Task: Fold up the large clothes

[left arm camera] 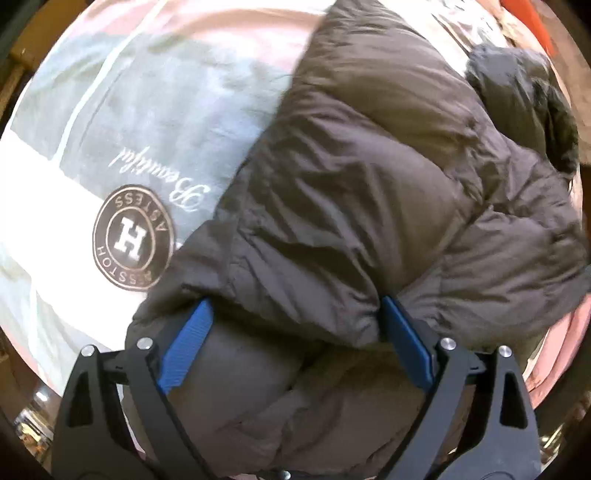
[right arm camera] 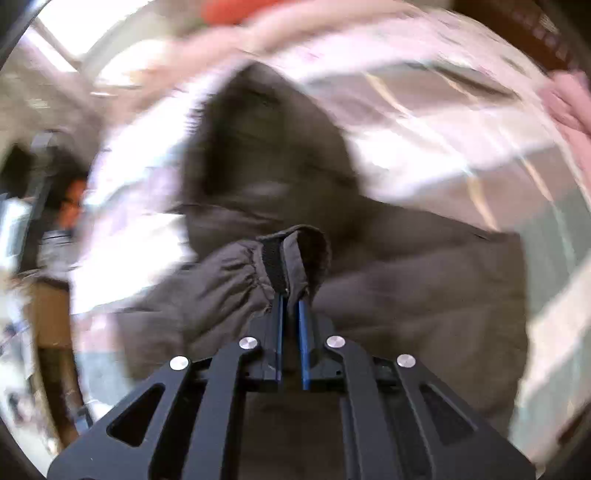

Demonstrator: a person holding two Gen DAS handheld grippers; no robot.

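A dark brown puffer jacket lies on a bed cover, its fur-trimmed hood at the far right. My left gripper is open, its blue pads wide apart over a fold of the jacket near its lower edge. In the right wrist view my right gripper is shut on the jacket's sleeve cuff, which has an elastic gather and a black strap, and holds it above the jacket body. The hood lies beyond, blurred.
The bed cover is grey-green with white bands, a round "H" emblem and script lettering. A pink edge shows at the right. A person stands at the left beside the bed. An orange object is at the far end.
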